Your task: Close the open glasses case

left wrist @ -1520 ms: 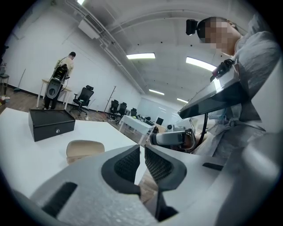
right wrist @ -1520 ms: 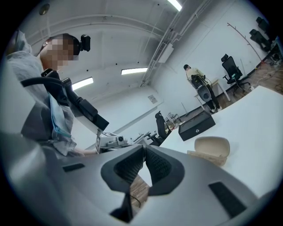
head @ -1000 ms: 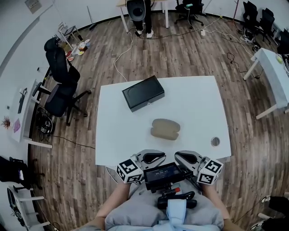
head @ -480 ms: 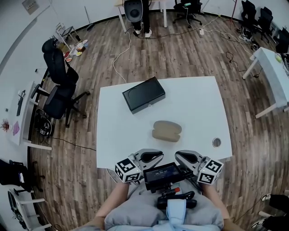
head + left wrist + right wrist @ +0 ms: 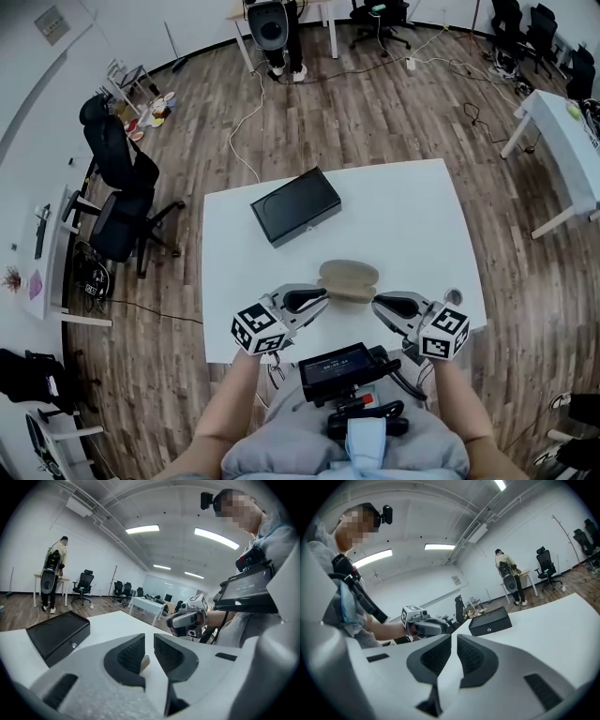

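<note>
Probably light, stiff and slick, the tan oval glasses case ahead of our barely parted, empty left claw and right claw wants pushing on its lid.

My white table has a black box on its far-left part and a round grommet near its right edge. Black office chairs left of the table, a person standing well beyond it.
</note>
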Demonstrator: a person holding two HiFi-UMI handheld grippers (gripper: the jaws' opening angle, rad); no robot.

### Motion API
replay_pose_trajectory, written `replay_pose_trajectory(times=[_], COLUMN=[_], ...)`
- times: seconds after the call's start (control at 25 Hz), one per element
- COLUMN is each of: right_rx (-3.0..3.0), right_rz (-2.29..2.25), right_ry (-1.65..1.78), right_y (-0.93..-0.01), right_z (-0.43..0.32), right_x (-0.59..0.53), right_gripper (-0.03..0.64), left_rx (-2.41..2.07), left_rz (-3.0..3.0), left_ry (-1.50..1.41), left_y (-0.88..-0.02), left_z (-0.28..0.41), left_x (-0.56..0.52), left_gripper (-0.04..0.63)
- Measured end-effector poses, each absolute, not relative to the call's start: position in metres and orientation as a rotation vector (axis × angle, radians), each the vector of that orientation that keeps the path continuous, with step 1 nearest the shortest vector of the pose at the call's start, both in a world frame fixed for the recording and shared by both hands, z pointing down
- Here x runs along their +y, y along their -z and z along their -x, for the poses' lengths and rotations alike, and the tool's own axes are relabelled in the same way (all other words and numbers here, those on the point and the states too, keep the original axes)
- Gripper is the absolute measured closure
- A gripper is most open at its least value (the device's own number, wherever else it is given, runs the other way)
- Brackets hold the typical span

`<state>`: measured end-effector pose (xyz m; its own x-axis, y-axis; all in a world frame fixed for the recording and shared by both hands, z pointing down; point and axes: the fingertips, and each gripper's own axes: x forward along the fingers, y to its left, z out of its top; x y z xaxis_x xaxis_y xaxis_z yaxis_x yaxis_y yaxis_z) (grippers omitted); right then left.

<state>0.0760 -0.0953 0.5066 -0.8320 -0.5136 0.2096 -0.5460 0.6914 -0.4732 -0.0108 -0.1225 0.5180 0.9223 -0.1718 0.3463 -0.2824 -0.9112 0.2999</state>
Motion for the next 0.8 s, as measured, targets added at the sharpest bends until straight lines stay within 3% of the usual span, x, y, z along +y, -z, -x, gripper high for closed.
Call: replay_pose_trajectory(times=[0.8], right_rx=[-2.466], right_rz=[-0.814], right_ry=[-0.92], right_y=[-0.608], right_z=[-0.103], right_x=[-0.212], right_gripper=[0.572], left_rx=[-0.279], left_rz=[-2.54], left_ry=[-0.952], left_y=[-0.615], left_z=[-0.003], left_x=[-0.238], left_gripper=[0.476])
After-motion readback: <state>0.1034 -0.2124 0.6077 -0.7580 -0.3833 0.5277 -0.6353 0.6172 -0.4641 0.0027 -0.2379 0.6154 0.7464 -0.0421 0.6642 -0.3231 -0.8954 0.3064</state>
